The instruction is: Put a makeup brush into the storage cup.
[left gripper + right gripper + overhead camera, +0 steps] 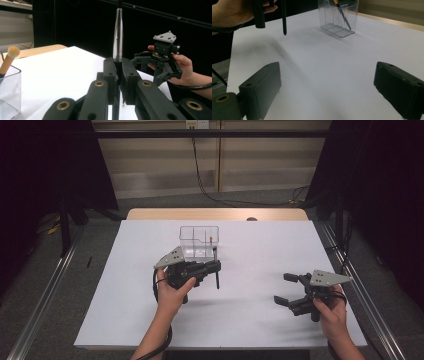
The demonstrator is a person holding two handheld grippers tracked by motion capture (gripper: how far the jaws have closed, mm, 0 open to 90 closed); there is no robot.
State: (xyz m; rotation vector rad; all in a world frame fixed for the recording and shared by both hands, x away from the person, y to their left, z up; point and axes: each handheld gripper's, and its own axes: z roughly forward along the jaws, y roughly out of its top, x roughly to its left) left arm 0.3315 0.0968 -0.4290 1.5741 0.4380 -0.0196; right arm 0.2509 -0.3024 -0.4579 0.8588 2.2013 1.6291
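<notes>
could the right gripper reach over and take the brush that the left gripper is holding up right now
Probably yes. The right gripper is open and holds nothing, and bare table lies between it and the brush, which the left gripper clamps upright, its handle hanging free below the fingers.

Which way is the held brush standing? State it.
Upright: the brush stands vertical in the shut left gripper, its handle tip hanging above the table.

Black left gripper [212, 267], brass-ringed joints; right gripper [286, 289], grey plate, seemingly ribbed cable.
</notes>
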